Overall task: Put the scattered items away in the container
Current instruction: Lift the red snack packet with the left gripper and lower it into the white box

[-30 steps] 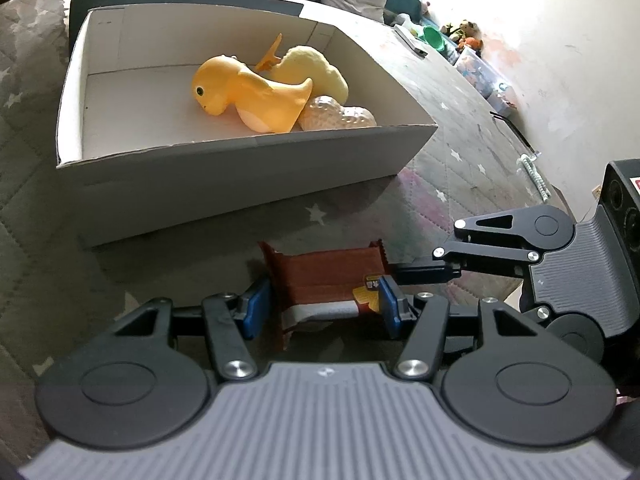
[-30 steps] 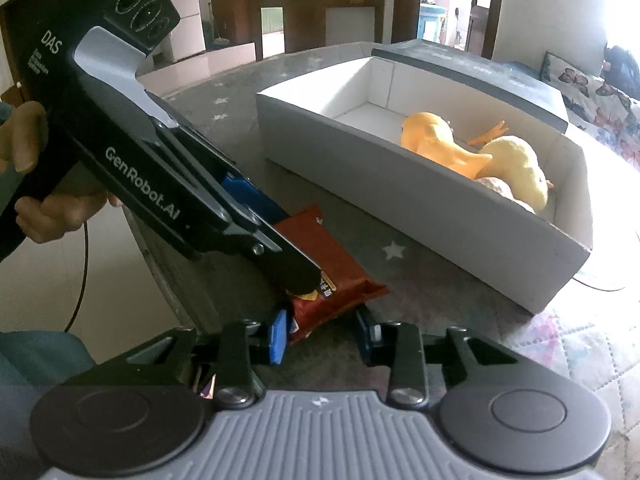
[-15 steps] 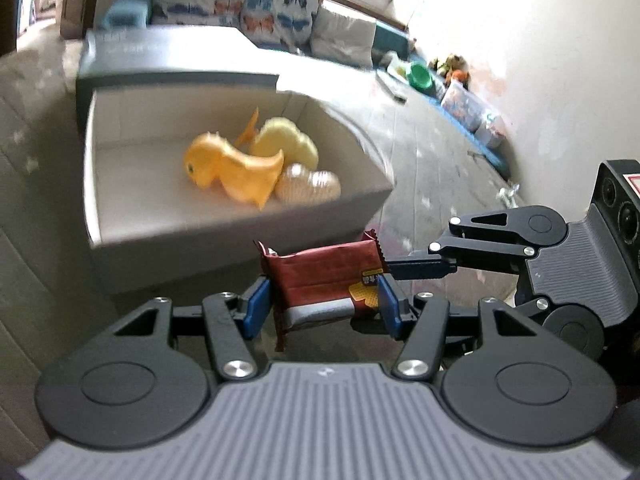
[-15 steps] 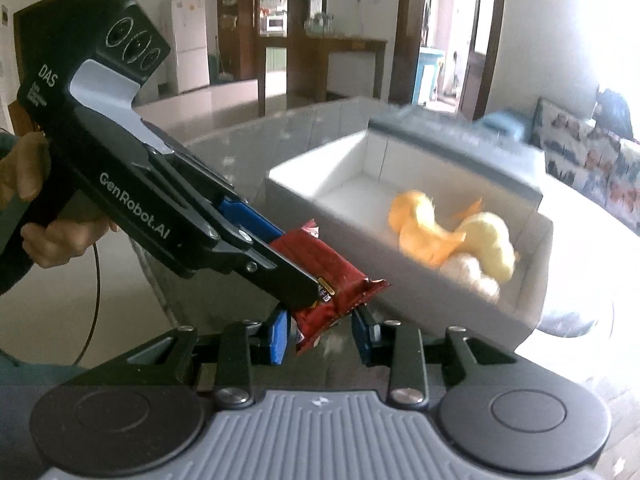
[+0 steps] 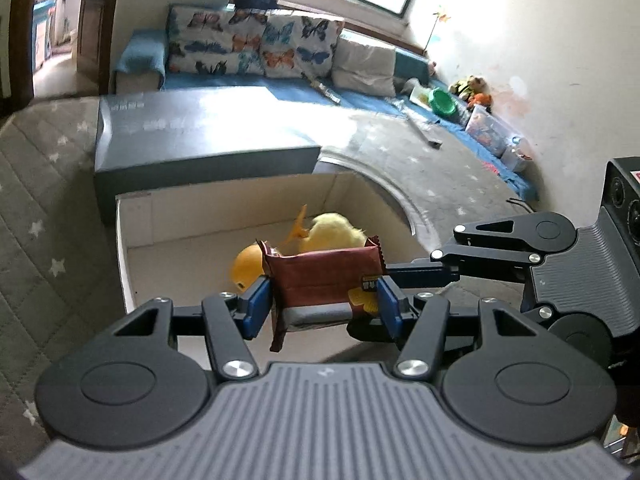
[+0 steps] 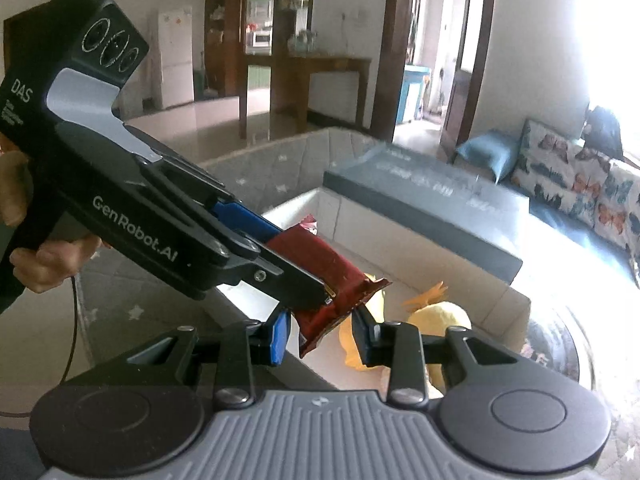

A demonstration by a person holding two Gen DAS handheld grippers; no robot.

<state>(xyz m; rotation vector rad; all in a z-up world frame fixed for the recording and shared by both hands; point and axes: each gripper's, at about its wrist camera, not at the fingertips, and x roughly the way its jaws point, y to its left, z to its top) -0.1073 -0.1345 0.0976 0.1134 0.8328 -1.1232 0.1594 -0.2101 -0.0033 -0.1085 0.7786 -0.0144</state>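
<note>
A red snack packet (image 5: 324, 280) hangs in the air over the open white box (image 5: 124, 248), held from two sides. My left gripper (image 5: 322, 306) is shut across its width, blue pads on both edges. My right gripper (image 5: 386, 278) reaches in from the right and is shut on the packet's end. In the right wrist view the packet (image 6: 320, 272) slants down between my right gripper (image 6: 320, 332) pads, with the left gripper (image 6: 308, 284) clamping it from the upper left. Inside the box (image 6: 400, 240) lie an orange duck (image 5: 246, 270) and a yellow duck (image 5: 334, 232).
The box's dark grey lid (image 5: 200, 136) lies right behind it on the star-patterned quilted cover (image 5: 48, 208). A sofa with butterfly cushions (image 5: 256, 48) stands beyond. Small toys and a green bowl (image 5: 442, 102) sit at the far right. A hand (image 6: 40, 264) grips the left gripper's handle.
Both grippers lifted the packet off the quilted cover and carried it up and forward; it now hangs over the box instead of lying in front of it.
</note>
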